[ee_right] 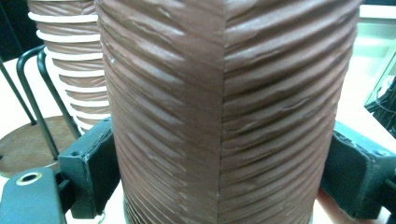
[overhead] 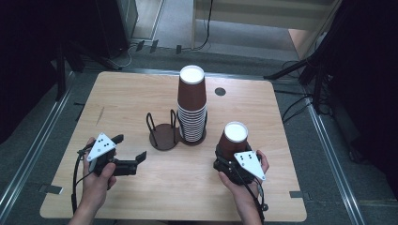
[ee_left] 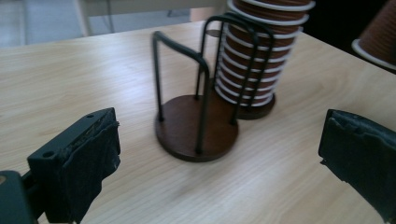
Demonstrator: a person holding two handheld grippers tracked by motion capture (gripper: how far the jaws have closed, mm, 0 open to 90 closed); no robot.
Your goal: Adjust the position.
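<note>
Where the pale wood-grain bench [overhead: 141, 93] stands on grey floor between dark curtained sides, a small dark disc [overhead: 220, 91] is set near its far edge. Both forearms come in from below, each hand wrapped round a gripper topped by a grey plate. At the near left, the left gripper [overhead: 129, 147] lies level and points toward the middle, its jaws spread wide with nothing between them. At the near right, the right gripper [overhead: 231, 154] has its jaws clamped on a brown ribbed paper cup [overhead: 233, 138], held bottom-up just above the bench. Mid-bench sits a holder [overhead: 163, 135] with a round brown base and black wire hoops; its left half is bare, its right half carries an inverted cup stack [overhead: 192, 105] with white rims.
</note>
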